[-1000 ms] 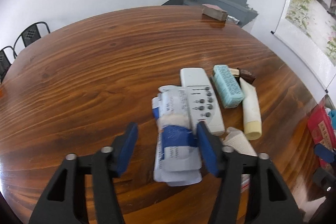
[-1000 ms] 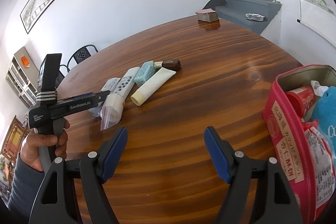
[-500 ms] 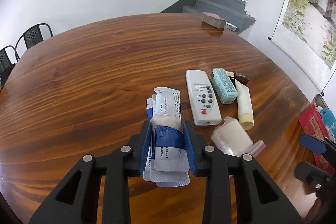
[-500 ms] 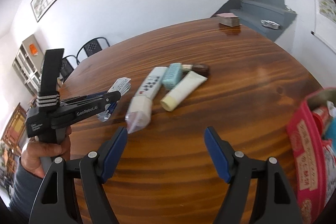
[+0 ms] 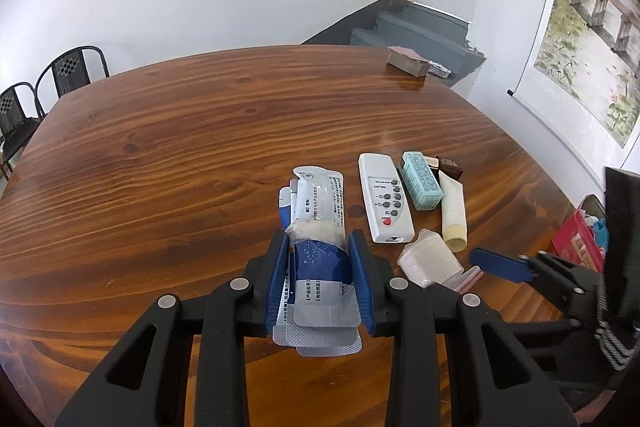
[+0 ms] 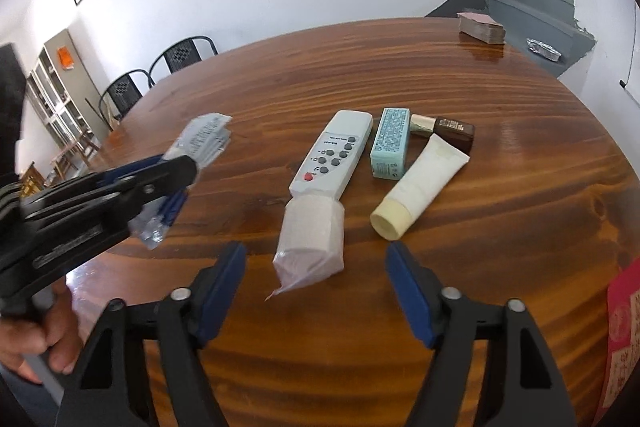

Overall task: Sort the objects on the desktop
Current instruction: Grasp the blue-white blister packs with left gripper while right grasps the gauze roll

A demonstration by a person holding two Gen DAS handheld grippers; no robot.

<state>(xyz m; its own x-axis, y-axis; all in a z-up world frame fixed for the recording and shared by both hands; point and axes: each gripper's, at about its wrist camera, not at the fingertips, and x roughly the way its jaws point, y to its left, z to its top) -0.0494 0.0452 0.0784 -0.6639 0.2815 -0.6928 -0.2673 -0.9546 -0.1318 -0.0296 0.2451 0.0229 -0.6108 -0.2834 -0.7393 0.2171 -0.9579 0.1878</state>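
Left gripper [image 5: 320,281] clamps 1 taped bundle of foil blister packs [image 5: 318,227]; right gripper [image 6: 316,291], jaws apart and just narrowing, holds nothing.

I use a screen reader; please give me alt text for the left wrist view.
The left claw is shut on a bundle of blister packs over a round wooden table. To its right lie a white remote, a teal box, a cream tube and a bagged white roll.
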